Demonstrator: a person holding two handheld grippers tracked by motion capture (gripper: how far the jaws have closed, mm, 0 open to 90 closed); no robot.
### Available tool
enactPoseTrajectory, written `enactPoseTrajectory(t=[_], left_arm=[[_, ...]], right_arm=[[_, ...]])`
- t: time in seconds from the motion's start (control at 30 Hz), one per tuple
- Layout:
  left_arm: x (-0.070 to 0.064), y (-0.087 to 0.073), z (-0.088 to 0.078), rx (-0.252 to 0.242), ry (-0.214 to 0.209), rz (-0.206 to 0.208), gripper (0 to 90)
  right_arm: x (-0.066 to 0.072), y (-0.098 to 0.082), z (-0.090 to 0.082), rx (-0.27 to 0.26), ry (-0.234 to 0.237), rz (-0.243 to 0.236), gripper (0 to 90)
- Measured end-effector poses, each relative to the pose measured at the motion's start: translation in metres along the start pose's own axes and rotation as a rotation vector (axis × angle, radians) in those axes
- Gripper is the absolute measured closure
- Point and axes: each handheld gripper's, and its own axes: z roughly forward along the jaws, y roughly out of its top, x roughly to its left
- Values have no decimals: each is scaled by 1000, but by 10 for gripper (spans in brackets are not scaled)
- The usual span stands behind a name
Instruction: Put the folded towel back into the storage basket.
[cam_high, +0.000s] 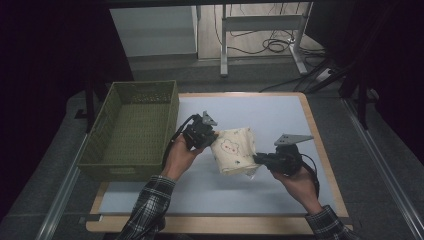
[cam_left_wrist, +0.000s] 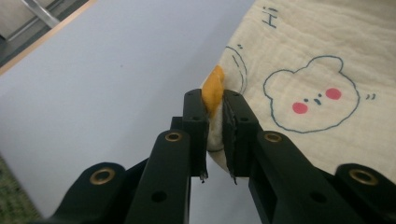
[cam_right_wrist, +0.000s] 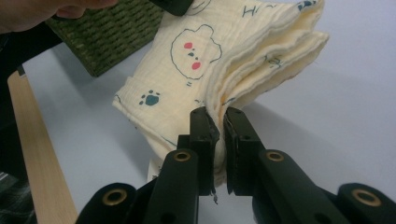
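Pale-blue mat (cam_high: 260, 112) on wood-edged table (cam_high: 316, 145), dark room.

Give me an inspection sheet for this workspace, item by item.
Surface: pale blue mat on a wood-edged table.
Job's things: folded cream cloth with bear print, held between both grippers; green basket at left.
Clutter: nothing seen.
Grippers: left gripper shut on the cloth's edge; right gripper shut on its folded layers.
Cables: black leads trail from both grippers; more on the floor behind.
Surroundings: dark curtains, metal desk legs.
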Motion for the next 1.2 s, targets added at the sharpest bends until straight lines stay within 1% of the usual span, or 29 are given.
enactPoseTrajectory(t=[0.23,0.47,0.57,0.83,0.93,1.2], left_arm=[[11,-2,-16,13,39,6,809],[21,-5,-34,23,79,11,809],[26,-8,-42,26,95,2,809],[41,-17,-61,35,121,-20,809],[47,-20,-68,37,127,-29,809],[62,-27,-87,31,132,-58,809]], right_arm=[[4,16,8,-11,20,-7,826],[13,32,18,-11,44,-20,827],[17,40,23,-13,54,-25,826],[26,60,35,-18,92,-25,827],[31,67,40,-18,108,-23,826],[40,84,49,-22,129,-32,826]])
